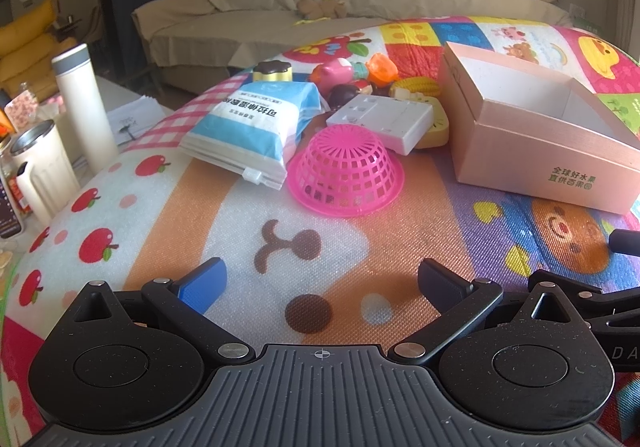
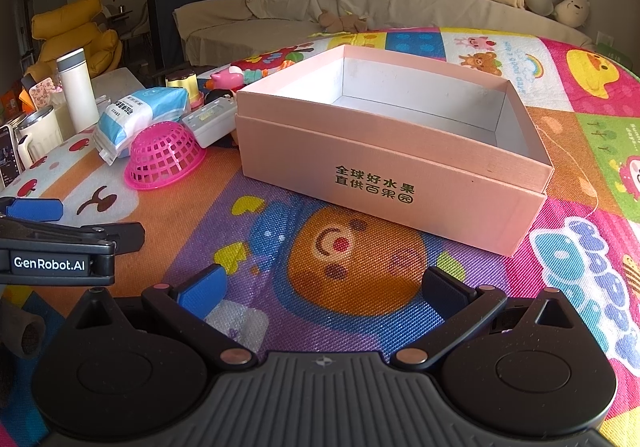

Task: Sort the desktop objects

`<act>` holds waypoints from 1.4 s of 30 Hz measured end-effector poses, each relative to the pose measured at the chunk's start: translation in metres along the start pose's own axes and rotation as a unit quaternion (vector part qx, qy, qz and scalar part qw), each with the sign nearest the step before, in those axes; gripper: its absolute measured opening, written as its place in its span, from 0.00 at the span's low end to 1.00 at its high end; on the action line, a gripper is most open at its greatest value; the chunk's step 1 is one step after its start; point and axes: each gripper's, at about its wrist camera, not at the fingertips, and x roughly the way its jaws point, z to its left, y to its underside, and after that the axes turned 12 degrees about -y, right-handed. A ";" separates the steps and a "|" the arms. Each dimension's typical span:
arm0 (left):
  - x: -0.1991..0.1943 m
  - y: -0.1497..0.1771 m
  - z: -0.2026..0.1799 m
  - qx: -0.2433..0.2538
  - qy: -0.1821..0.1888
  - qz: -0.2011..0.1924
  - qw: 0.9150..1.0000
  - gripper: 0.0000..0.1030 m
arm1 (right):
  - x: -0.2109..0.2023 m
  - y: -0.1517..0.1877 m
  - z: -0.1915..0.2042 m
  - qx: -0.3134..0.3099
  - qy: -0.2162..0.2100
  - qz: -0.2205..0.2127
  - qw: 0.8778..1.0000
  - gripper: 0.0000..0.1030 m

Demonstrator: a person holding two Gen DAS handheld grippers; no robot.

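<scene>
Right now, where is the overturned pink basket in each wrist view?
Left wrist: pink basket at centre, mouth down, beside the blue-and-white packet.
Right wrist: pink basket at left of centre.
Shared landmark: the open pink box, to the basket's right in both.

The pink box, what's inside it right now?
The pink box shows only a bare white floor and white inner walls in the right wrist view; nothing lies in the visible part. Its near wall hides the strip of floor right behind it.
</scene>
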 end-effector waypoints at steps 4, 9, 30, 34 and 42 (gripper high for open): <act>0.000 -0.002 0.002 0.006 0.009 0.005 1.000 1.00 | -0.003 -0.002 0.000 0.004 -0.002 0.013 1.000 1.00; -0.003 -0.003 0.005 0.008 0.025 0.001 1.000 1.00 | -0.002 -0.006 -0.001 0.006 -0.003 0.028 1.000 1.00; 0.029 -0.050 0.056 -0.013 0.045 -0.017 0.999 1.00 | 0.185 -0.274 0.011 0.064 -0.019 0.083 0.994 0.58; 0.037 -0.051 0.060 -0.015 0.043 -0.006 0.999 1.00 | 0.244 -0.271 -0.002 0.081 0.025 0.120 0.989 0.40; 0.023 -0.041 0.053 0.006 0.065 -0.014 0.998 1.00 | 0.222 -0.234 0.024 0.019 -0.051 0.197 0.979 0.28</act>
